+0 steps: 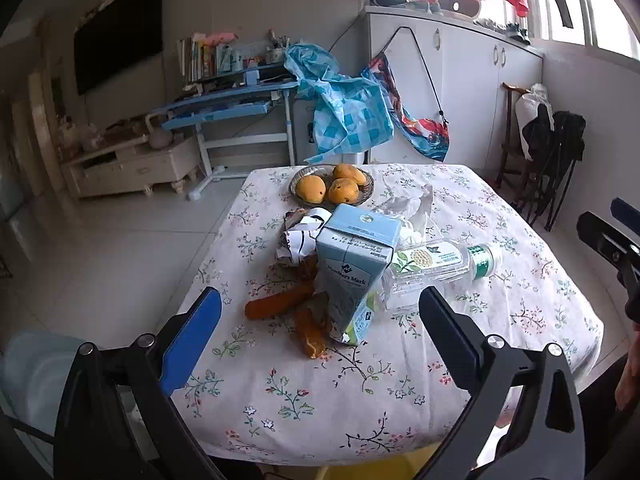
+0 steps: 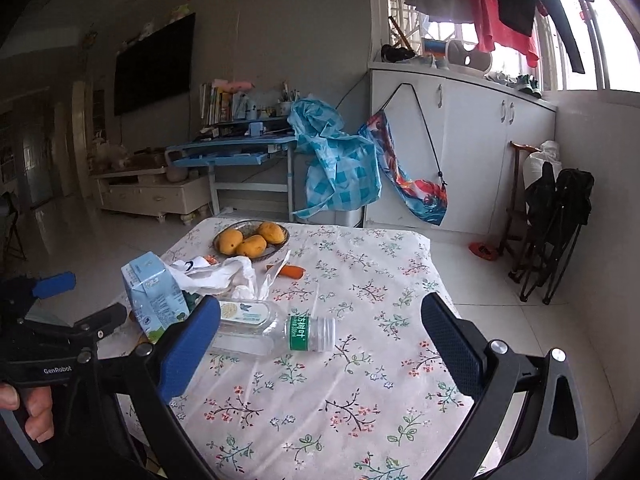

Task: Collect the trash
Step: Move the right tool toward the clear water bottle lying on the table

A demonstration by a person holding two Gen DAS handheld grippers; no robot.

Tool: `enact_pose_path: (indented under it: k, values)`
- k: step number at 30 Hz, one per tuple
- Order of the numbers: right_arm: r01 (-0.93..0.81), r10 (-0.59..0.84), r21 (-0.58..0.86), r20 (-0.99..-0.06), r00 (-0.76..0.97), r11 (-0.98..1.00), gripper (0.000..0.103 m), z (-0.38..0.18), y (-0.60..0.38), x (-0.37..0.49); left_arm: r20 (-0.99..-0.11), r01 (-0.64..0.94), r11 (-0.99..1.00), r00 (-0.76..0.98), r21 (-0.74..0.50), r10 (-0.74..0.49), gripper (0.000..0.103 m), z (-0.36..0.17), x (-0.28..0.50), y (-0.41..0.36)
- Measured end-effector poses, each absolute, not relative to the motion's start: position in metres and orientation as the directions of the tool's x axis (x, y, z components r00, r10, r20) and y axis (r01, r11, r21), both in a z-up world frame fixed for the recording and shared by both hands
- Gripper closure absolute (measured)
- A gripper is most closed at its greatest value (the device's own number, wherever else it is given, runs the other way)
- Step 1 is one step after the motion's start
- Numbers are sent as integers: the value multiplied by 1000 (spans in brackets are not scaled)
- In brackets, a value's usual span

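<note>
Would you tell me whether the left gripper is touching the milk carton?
Apart. The left wrist view shows the left gripper open, both fingers clear of the milk carton.

Pale tiled floor (image 2: pixel 500 280), glossy with daylight. Grey wall carrying a dark television (image 2: pixel 154 62) above a cream TV stand (image 2: pixel 148 196). Blue study desk (image 1: pixel 224 106) beside it, topped with books (image 1: pixel 198 56). White cabinets (image 2: pixel 480 152) under bright windows (image 2: pixel 592 40), laundry (image 2: pixel 500 20) hanging there. Folded black chair (image 2: pixel 560 216) against the right wall.
</note>
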State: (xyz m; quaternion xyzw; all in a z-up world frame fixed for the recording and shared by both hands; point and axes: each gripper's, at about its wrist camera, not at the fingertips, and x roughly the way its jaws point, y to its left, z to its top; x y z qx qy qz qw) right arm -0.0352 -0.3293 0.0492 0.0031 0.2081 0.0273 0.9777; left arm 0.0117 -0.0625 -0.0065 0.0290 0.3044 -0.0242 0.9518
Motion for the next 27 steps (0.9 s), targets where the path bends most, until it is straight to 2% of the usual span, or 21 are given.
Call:
enact_pose_path:
  k: [6, 14, 27]
  values:
    - [-34, 44, 32, -396, 917, 999, 6, 53, -333, -37, -568, 18, 1000, 823, -14, -23, 7, -4, 13, -49]
    - [-36, 33, 0, -397, 917, 999, 6, 53, -327, -38, -535, 1, 1000, 845, -7, -4, 7, 1, 8, -46]
    - [-37, 31, -6, -395, 918, 999, 6, 53, -326, -38, -530, 0, 1000, 848, -6, -3, 7, 2, 6, -47]
